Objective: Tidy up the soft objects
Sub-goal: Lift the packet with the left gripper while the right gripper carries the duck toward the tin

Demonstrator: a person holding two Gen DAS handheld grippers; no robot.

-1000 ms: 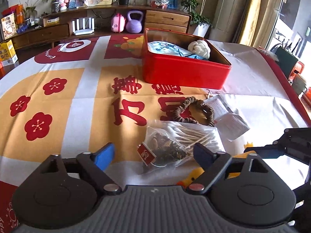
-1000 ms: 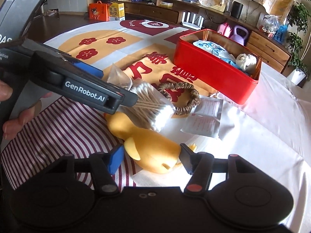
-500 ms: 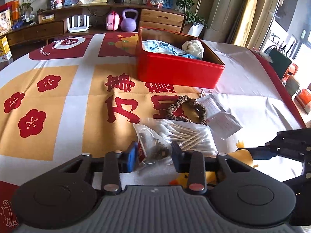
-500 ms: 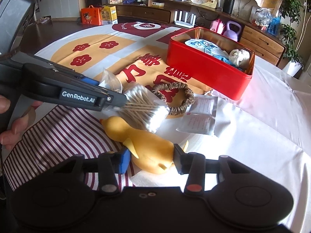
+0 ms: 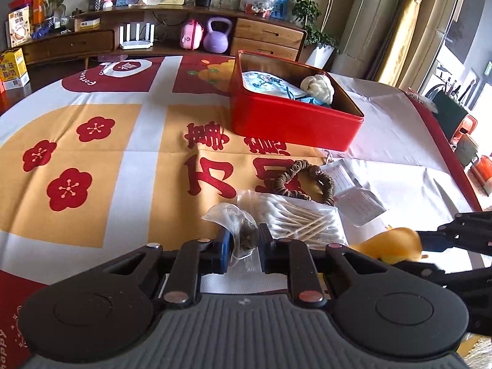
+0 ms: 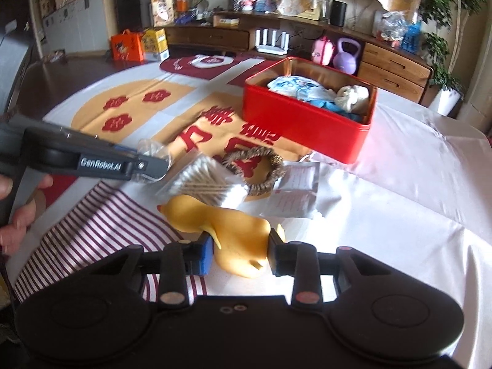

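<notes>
My left gripper (image 5: 244, 243) has its jaws closing, and the pads press on a clear tea bag (image 5: 229, 215) with dark contents, near the table's front edge. In the right wrist view that tea bag (image 6: 152, 149) sticks out of the left gripper's tip (image 6: 156, 166). The right gripper (image 6: 240, 255) is also closing, its pads pressed into the sides of a soft yellow duck (image 6: 233, 227), which hangs a little above the cloth. The duck (image 5: 390, 244) shows at the right in the left wrist view. Further back, an open red tin (image 5: 292, 123) holds a blue-white cloth and a cream knotted toy (image 5: 318, 87).
A bag of cotton swabs (image 5: 301, 218), a brown beaded ring (image 5: 303, 181) and white paper packets (image 5: 353, 190) lie between the grippers and the tin. A red-striped cloth (image 6: 92, 230) lies at the front left. A person's hand (image 6: 18, 215) holds the left gripper. A wooden sideboard stands behind.
The left jaws went from wide open to closed on the tea bag. The right jaws narrowed onto the yellow duck and lifted it slightly, with a roll of the wrist.
</notes>
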